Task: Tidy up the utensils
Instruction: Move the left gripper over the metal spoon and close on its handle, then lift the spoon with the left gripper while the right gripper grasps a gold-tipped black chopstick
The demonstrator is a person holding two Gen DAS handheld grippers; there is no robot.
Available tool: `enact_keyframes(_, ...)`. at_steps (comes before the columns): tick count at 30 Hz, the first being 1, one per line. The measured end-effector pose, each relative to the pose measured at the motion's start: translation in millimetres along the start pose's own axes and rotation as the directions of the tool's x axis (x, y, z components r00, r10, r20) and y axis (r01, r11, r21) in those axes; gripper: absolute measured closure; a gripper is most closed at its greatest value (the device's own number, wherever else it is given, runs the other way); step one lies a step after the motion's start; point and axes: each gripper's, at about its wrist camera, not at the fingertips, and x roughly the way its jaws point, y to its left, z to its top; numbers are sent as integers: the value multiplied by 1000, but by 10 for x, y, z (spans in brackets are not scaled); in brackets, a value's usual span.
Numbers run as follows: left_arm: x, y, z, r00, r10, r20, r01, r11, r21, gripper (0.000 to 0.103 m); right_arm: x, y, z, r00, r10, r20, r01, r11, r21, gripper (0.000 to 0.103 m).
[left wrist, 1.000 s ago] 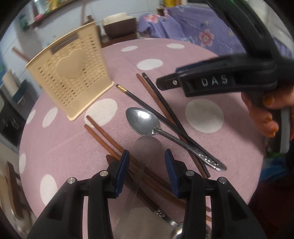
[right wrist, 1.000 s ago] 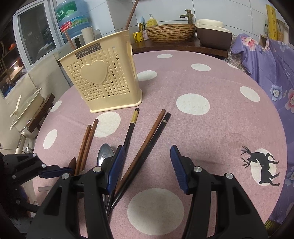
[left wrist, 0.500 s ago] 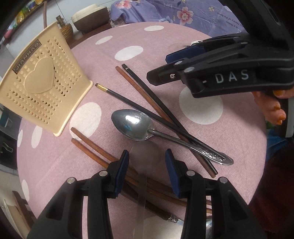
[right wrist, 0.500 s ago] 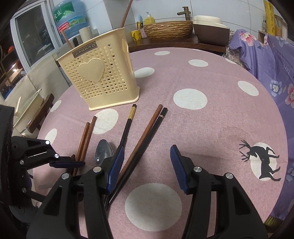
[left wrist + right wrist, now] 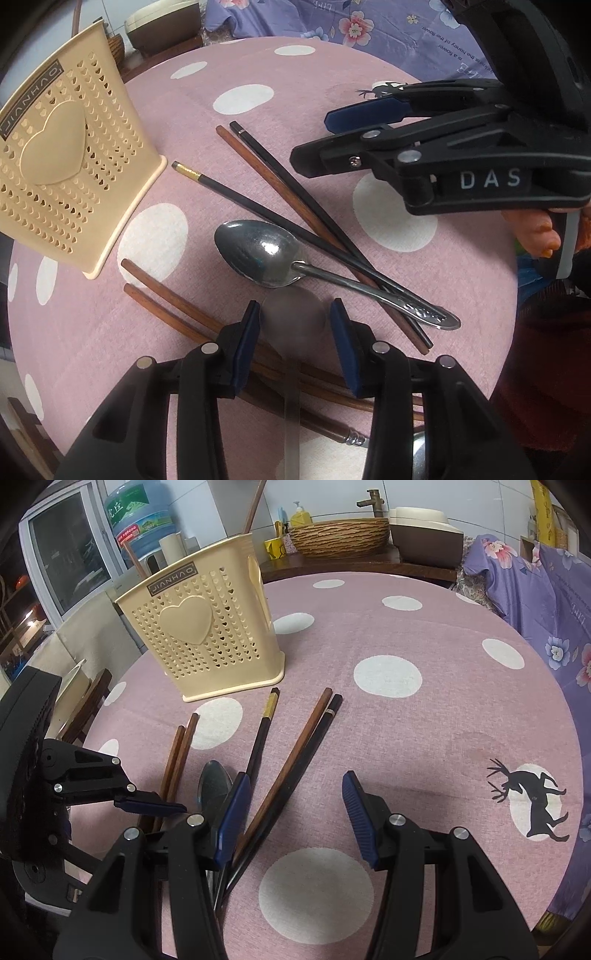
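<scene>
A cream perforated utensil holder point(image 5: 62, 177) point(image 5: 207, 635) stands upright on the pink dotted table, with one chopstick in it. A steel spoon point(image 5: 266, 254) point(image 5: 214, 786) lies among brown and black chopsticks point(image 5: 295, 218) point(image 5: 295, 760). Two brown chopsticks point(image 5: 166, 299) point(image 5: 181, 753) lie beside it. My left gripper point(image 5: 295, 332) is open and low over a faint clear spoon, just short of the steel spoon's bowl. My right gripper point(image 5: 291, 812) is open above the chopsticks' near ends; it also shows in the left wrist view point(image 5: 332, 144).
The round table point(image 5: 424, 720) drops off at its edges. A purple flowered cloth point(image 5: 535, 583) hangs at the right. A wooden counter with a wicker basket point(image 5: 340, 537) stands behind the table. A water bottle point(image 5: 140, 520) is at the back left.
My left gripper has swung right and closer over the spoon and chopsticks. My right gripper has moved slightly forward and stays open. The utensils have not moved.
</scene>
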Motion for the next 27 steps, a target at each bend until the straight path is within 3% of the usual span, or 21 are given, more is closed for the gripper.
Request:
enact_keyframes(4, 12, -20, 11, 1000, 4, -4, -4, 1000, 18, 62, 7, 11, 3, 1000, 5, -3, -5, 1000, 0, 50)
enact_keyframes(6, 24, -36, 24, 1000, 27, -4, -27, 999, 35, 53, 9, 14, -4, 1000, 6, -6, -6, 1000, 1, 50)
enact_keyframes(10, 30, -18, 75, 999, 30, -12, -29, 999, 45, 52, 11, 5, -9, 1000, 5, -9, -5, 1000, 2, 50)
enact_keyframes(13, 29, -34, 100, 999, 33, -24, -32, 997, 67, 54, 29, -5, -14, 1000, 7, -14, -6, 1000, 6, 50)
enact_keyframes(17, 34, -91, 117, 999, 25, -37, -21, 995, 100, 66, 46, -27, -19, 1000, 11, -18, -11, 1000, 15, 50)
enact_keyframes(27, 45, -89, 126, 1000, -5, -22, 6, 999, 53, 67, 42, -51, 3, 999, 28, -22, -28, 999, 22, 50)
